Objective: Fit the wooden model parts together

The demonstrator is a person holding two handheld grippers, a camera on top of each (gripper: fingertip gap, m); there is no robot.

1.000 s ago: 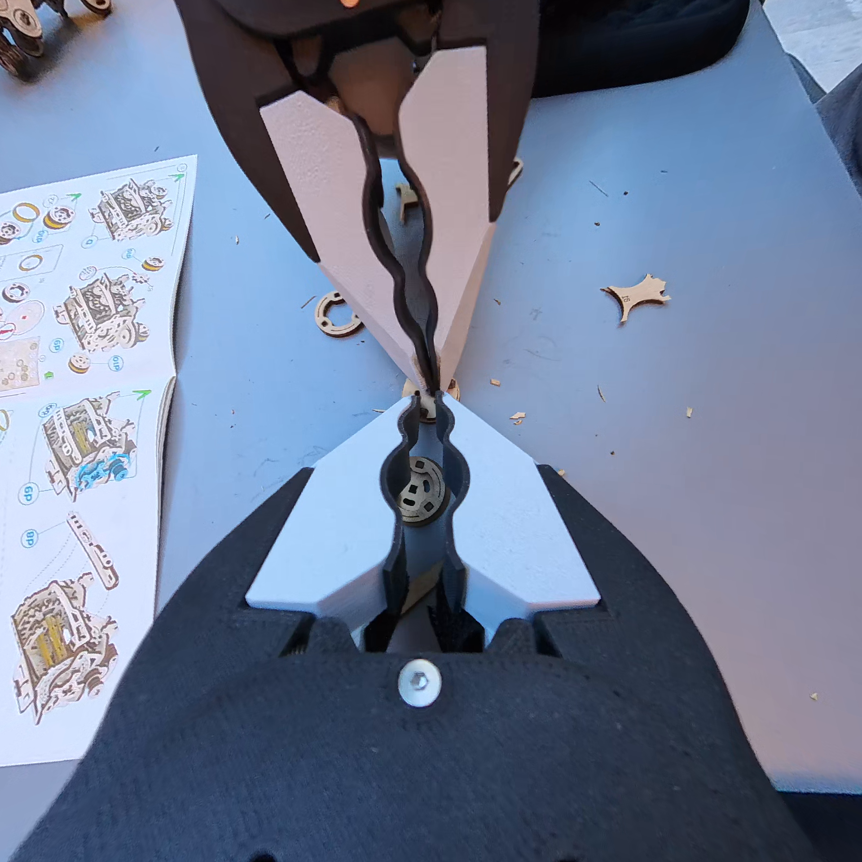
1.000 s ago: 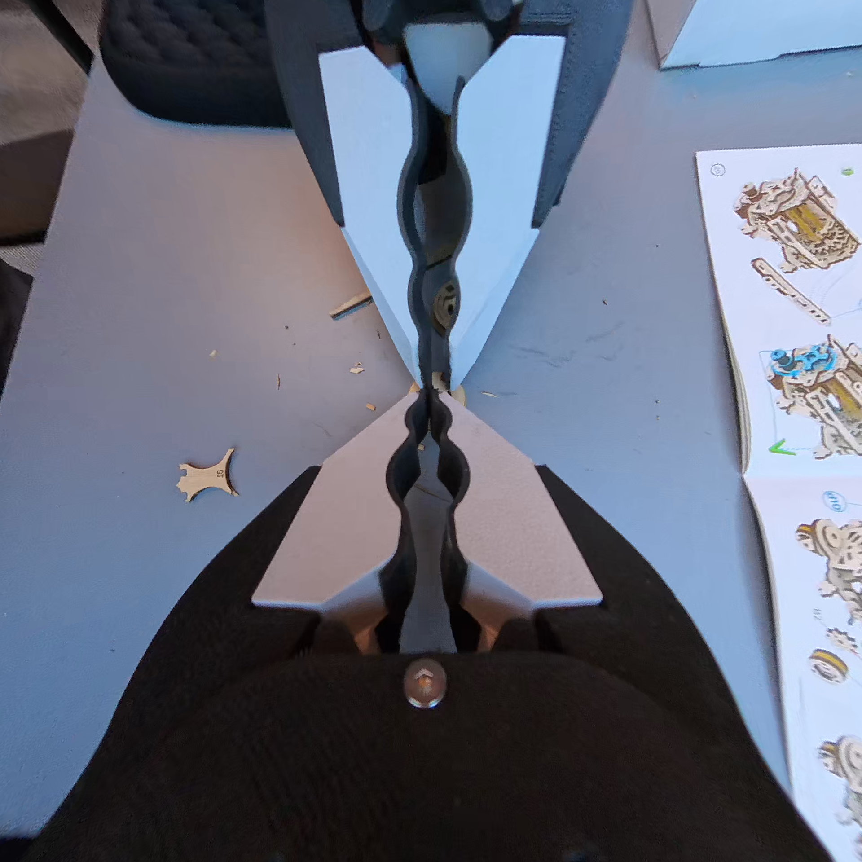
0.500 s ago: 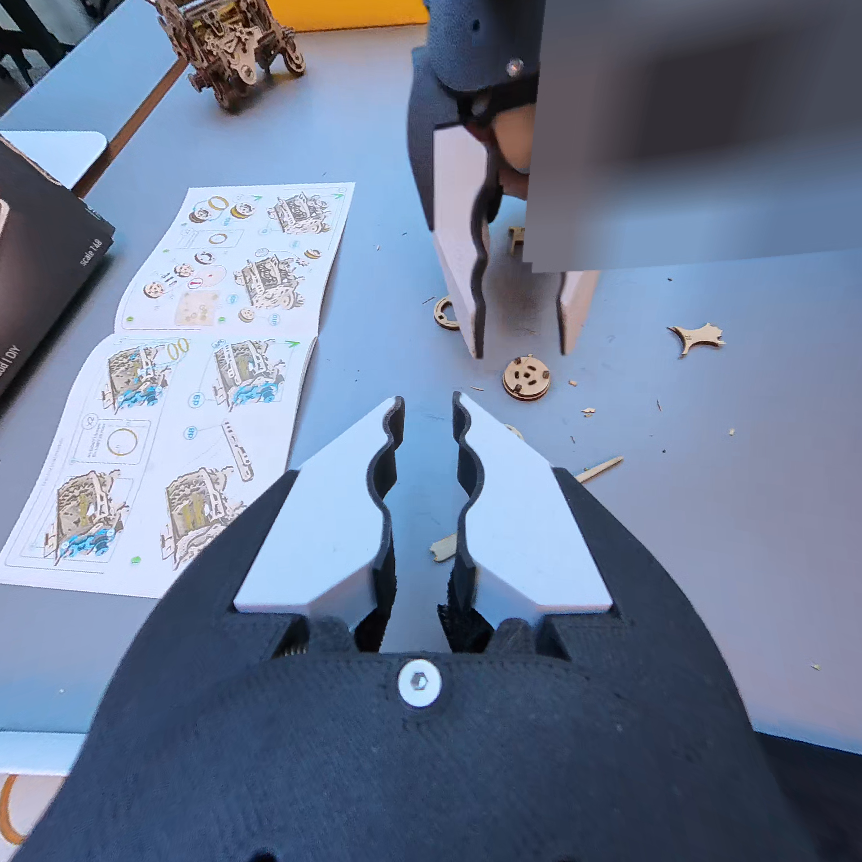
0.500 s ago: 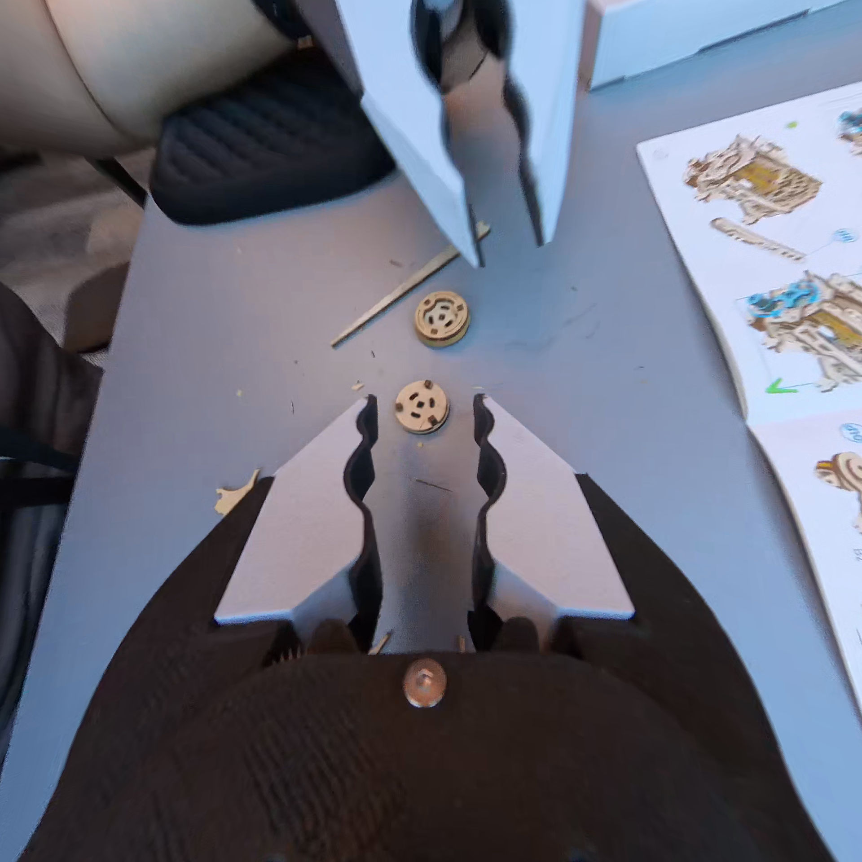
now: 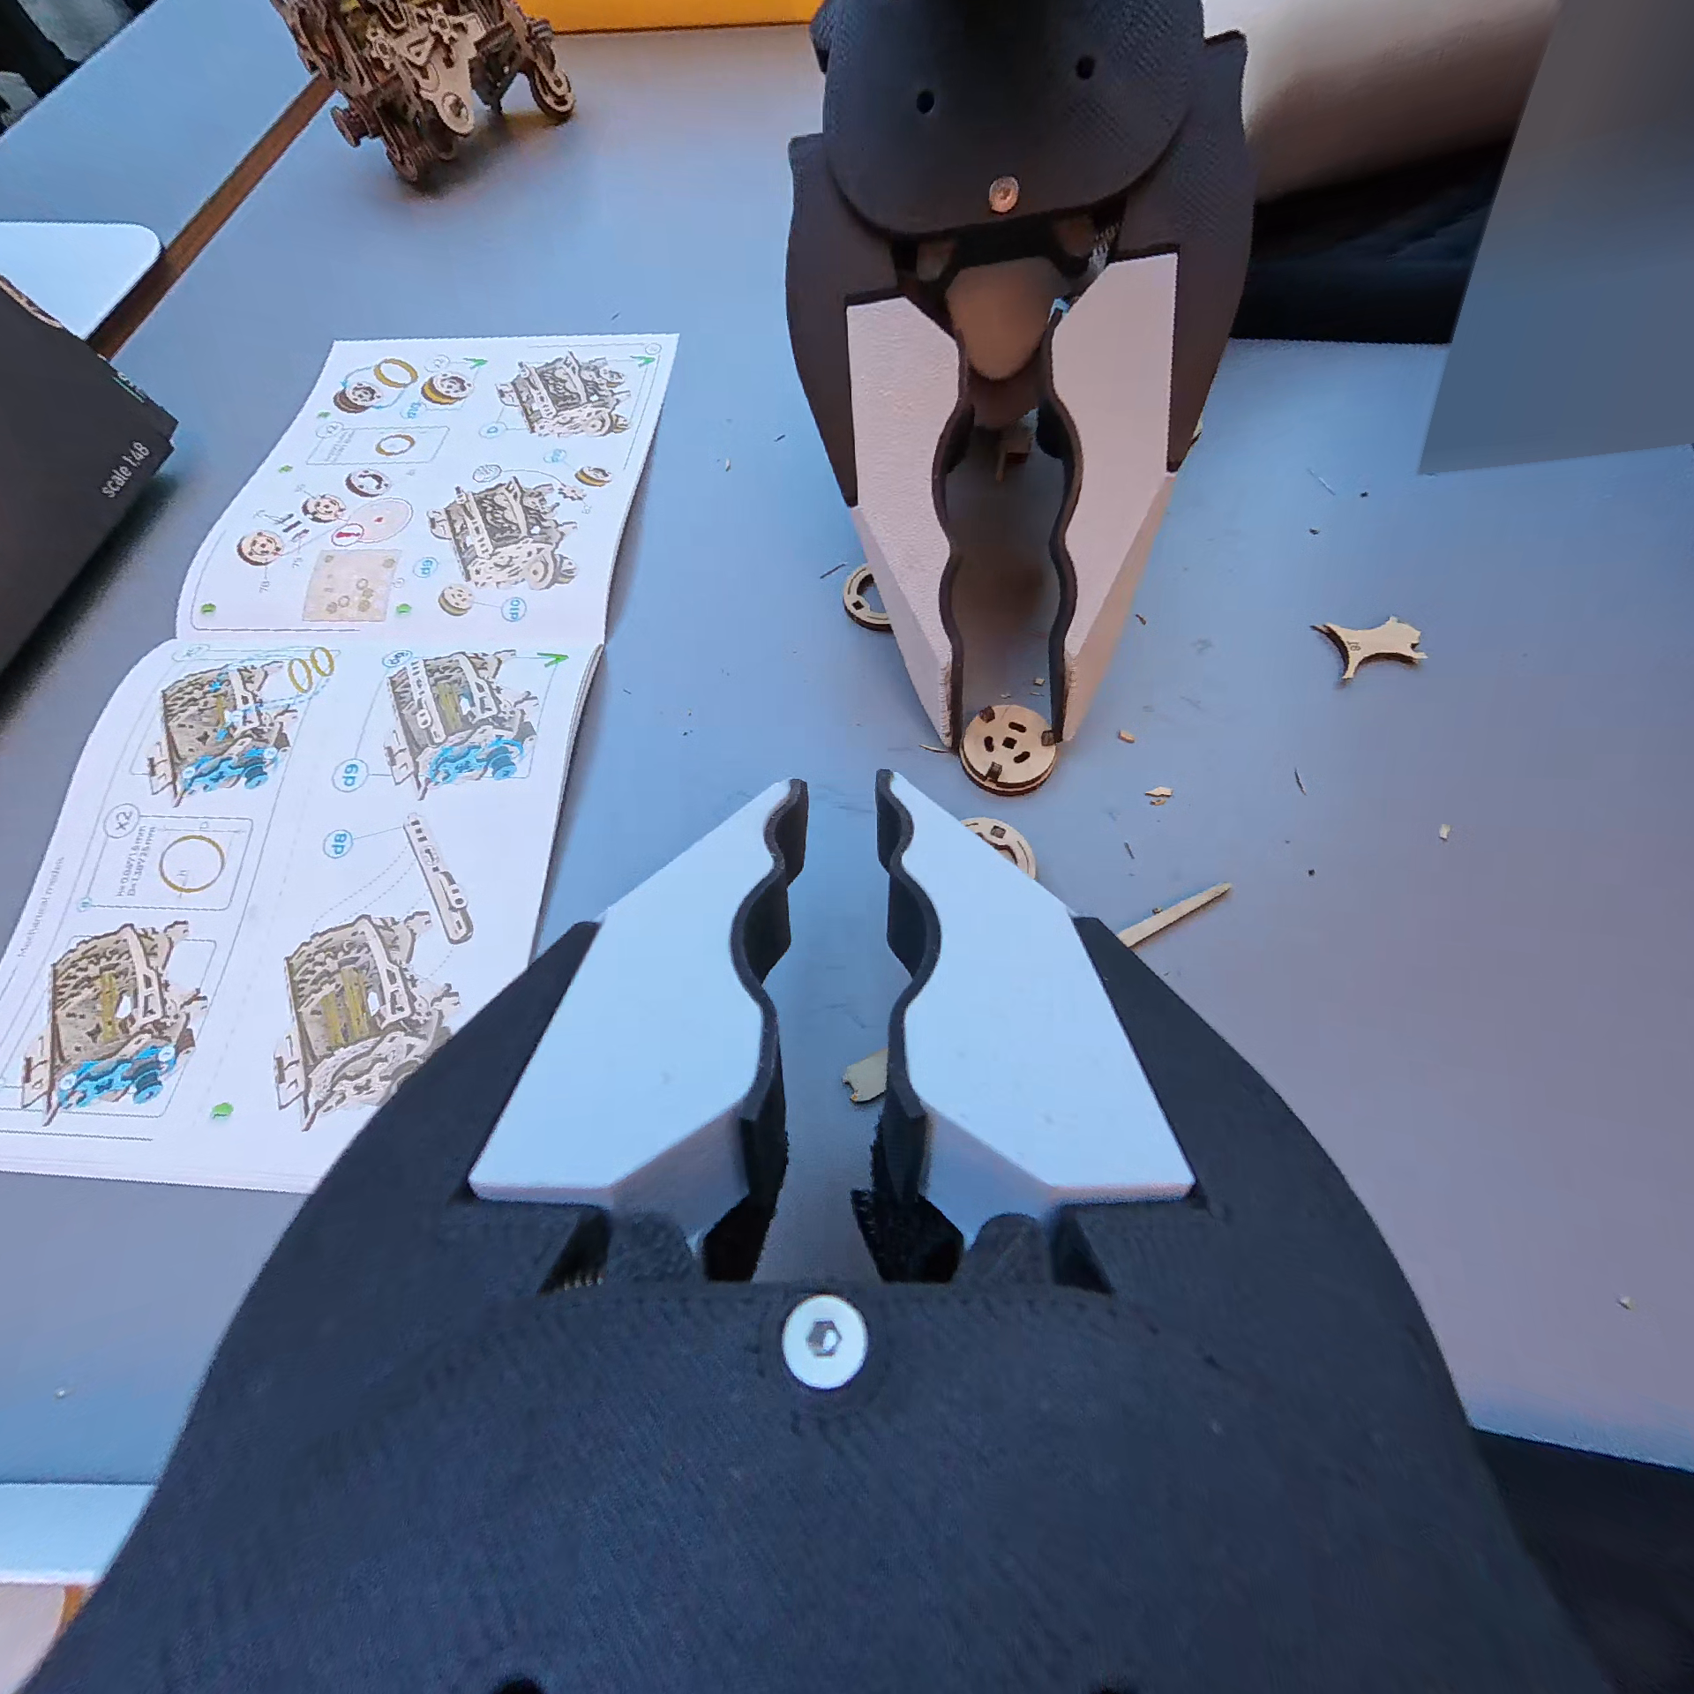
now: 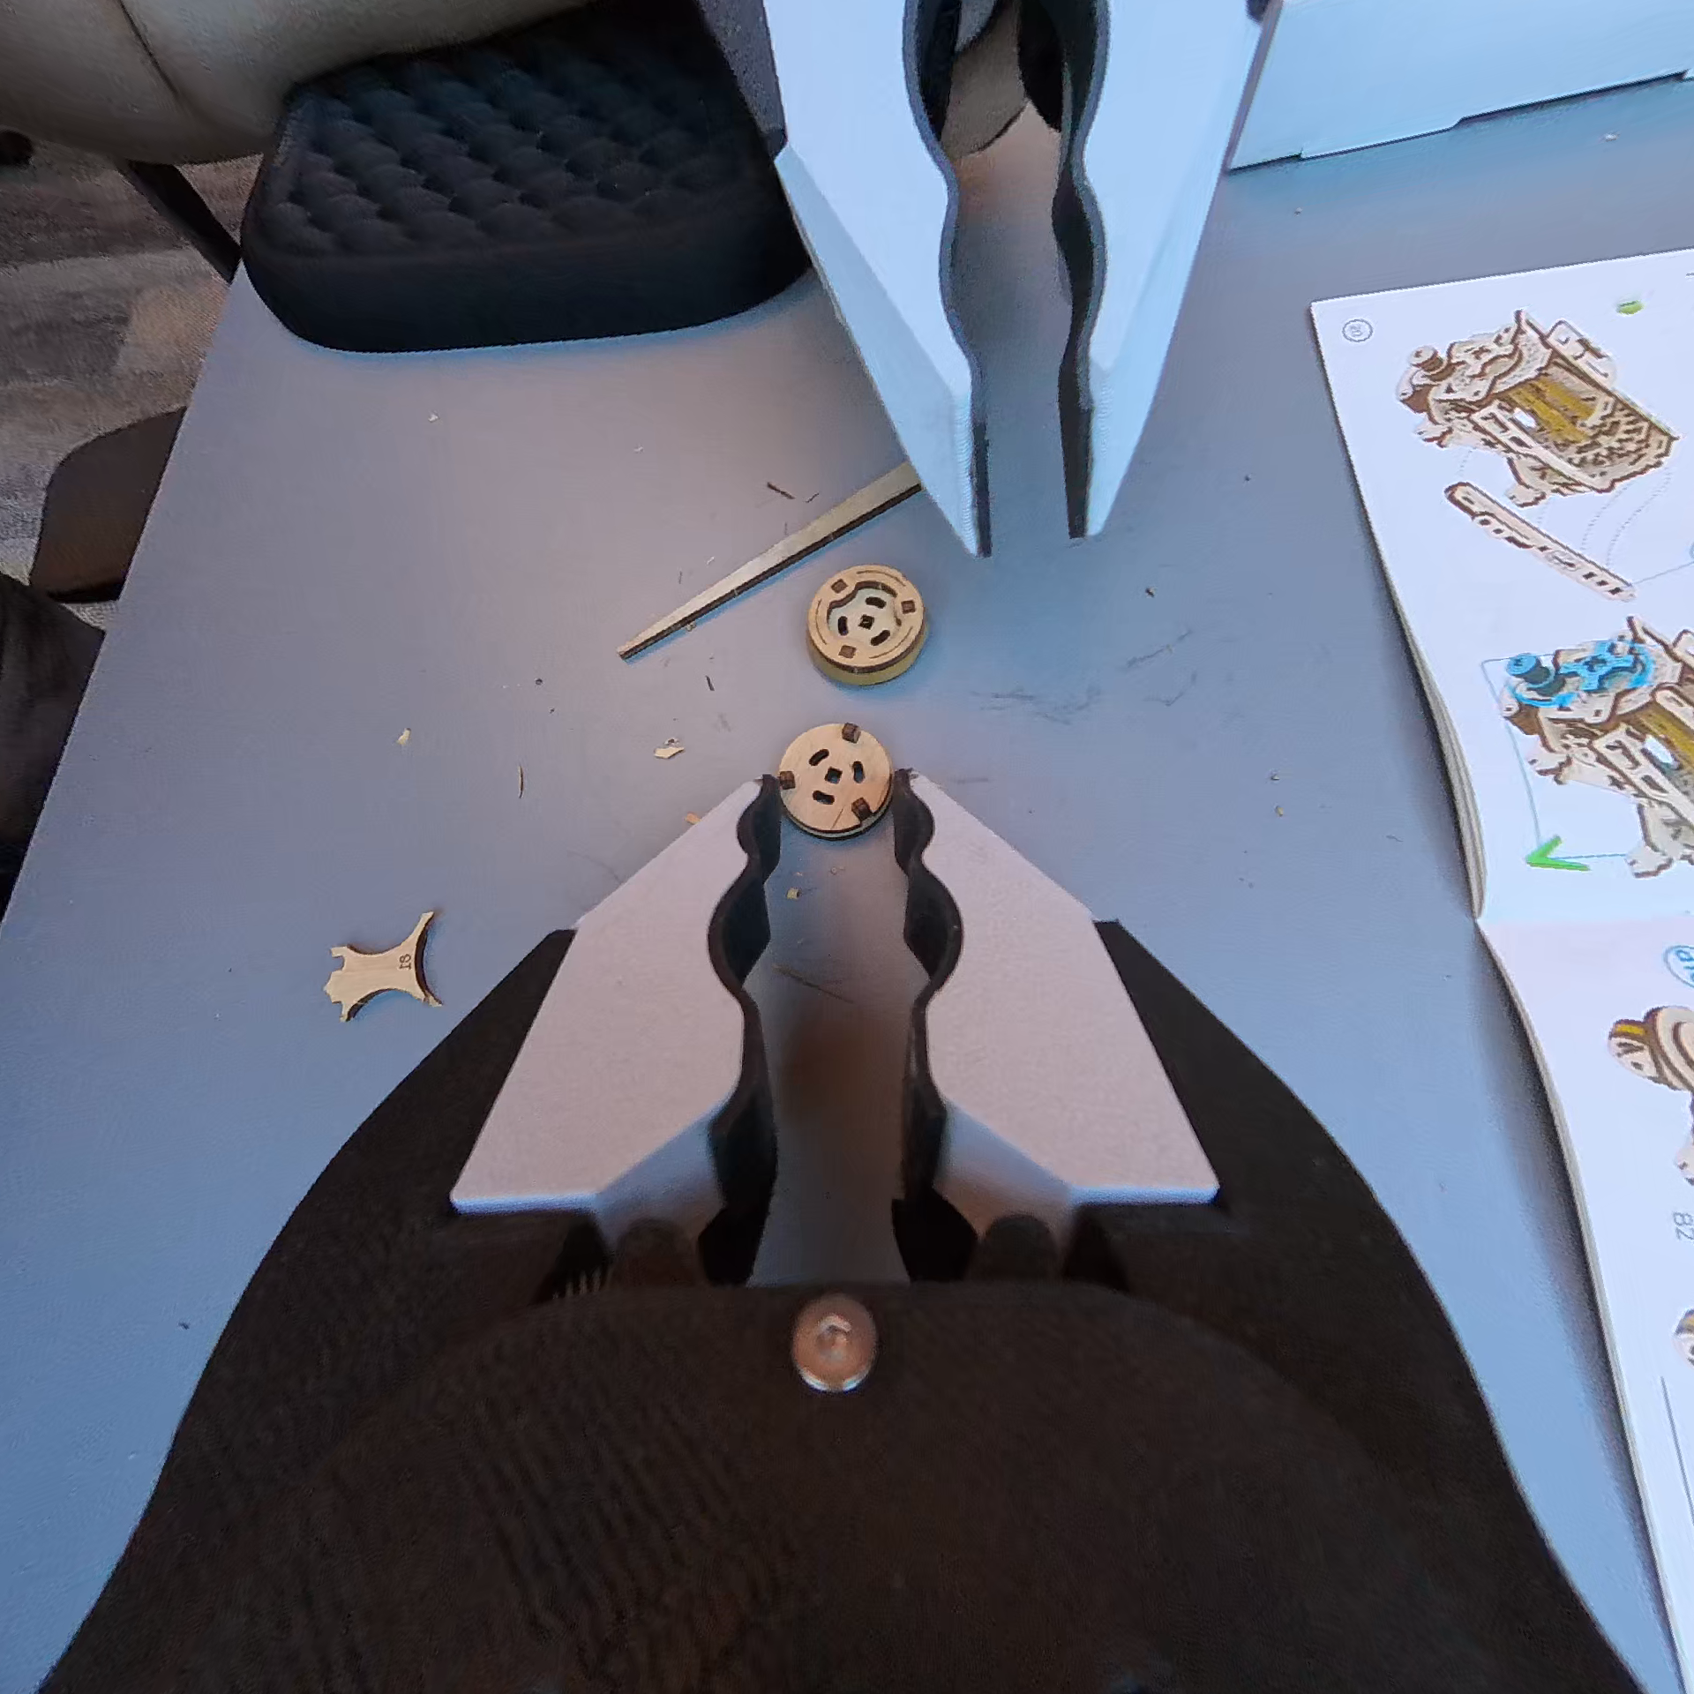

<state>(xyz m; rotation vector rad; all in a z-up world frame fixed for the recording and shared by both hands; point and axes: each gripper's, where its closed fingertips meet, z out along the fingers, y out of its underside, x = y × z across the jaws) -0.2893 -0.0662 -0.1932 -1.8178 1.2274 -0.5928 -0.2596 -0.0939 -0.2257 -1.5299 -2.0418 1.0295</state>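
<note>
Our right gripper [image 6: 832, 779] has its fingers spread, the tips bracketing a pale wooden disc [image 6: 834, 779] that lies flat on the grey surface [image 6: 458, 550]; the tips sit right at the disc's edges, though we cannot tell whether they press on it. In the left wrist view the same gripper [image 5: 1006, 724] stands tip-down over that disc [image 5: 1006, 747].

Our left gripper [image 5: 841, 788] is empty, its fingers parted by a narrow gap, hovering above the surface. From the right wrist view it [image 6: 1028, 541] points down just beyond a second, thicker wooden wheel [image 6: 866, 623], which lies flat and apart from the first disc. In the left wrist view this wheel [image 5: 1004, 843] peeks out beside our right finger.

A thin wooden stick [image 6: 770, 564] lies near the wheel, and a small star-shaped offcut [image 6: 380, 967] rests well to the side. An open instruction booklet [image 5: 348, 733] lies beside our left gripper, an assembled wooden model [image 5: 431, 73] stands at the far edge, and a flat wooden ring [image 5: 866, 596] lies behind the right gripper
</note>
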